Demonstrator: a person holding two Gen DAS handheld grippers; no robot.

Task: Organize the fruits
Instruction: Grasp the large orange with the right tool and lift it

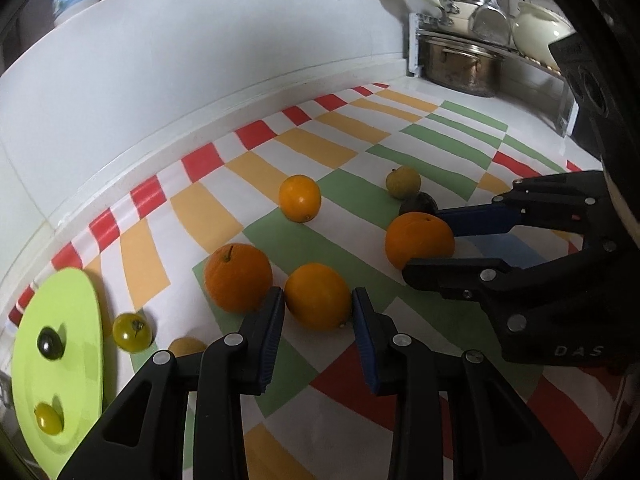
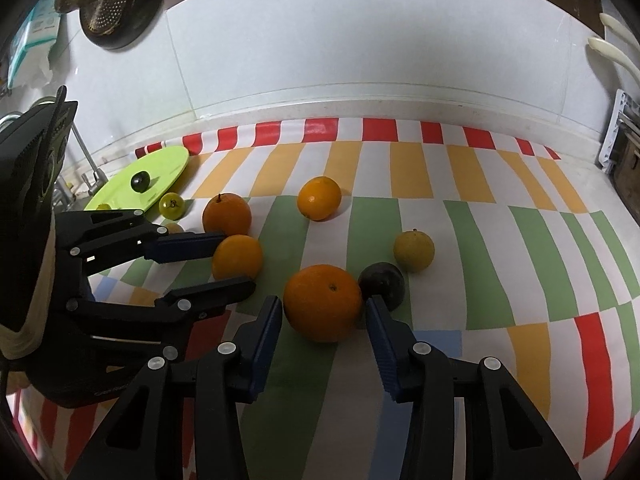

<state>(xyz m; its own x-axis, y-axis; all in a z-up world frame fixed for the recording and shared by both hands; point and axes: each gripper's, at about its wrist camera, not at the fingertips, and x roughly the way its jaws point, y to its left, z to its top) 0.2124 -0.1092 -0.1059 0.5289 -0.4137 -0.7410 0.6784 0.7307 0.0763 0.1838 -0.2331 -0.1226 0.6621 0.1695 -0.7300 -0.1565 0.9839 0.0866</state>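
- Checked cloth (image 1: 304,152) in red, orange, green and white covers the counter; all loose fruit sits on it, wall (image 1: 200,64) on the far side.
- Lime-green plate (image 1: 60,320) at the far-left end, already holding a dark small fruit (image 1: 50,343) and a yellow-green one (image 1: 48,418). Another green fruit (image 1: 132,331) lies just beside its rim, off the plate.
- Four oranges on the cloth. Left gripper (image 1: 319,300) brackets the near-left orange (image 1: 318,296): jaws open, pads close on both sides, contact not confirmed, fruit resting on the cloth.
- Right gripper (image 2: 324,308) same story around the biggest orange (image 2: 323,302): jaws wide, one each side, not clamped.
- Stemmed orange (image 1: 238,276) sits just left of the left gripper's target, nearly touching it; fourth orange (image 1: 300,198) is farther back, apart.
- Dark round fruit (image 2: 381,282) sits right against the right gripper's far finger; yellowish fruit (image 2: 414,250) just behind it.
- My read: grasp step, both sides pre-closed, nothing lifted.
- Next: close squarely on each orange's widest line, lift straight up. Risks: left finger nudging the stemmed orange, right finger rolling the dark fruit.
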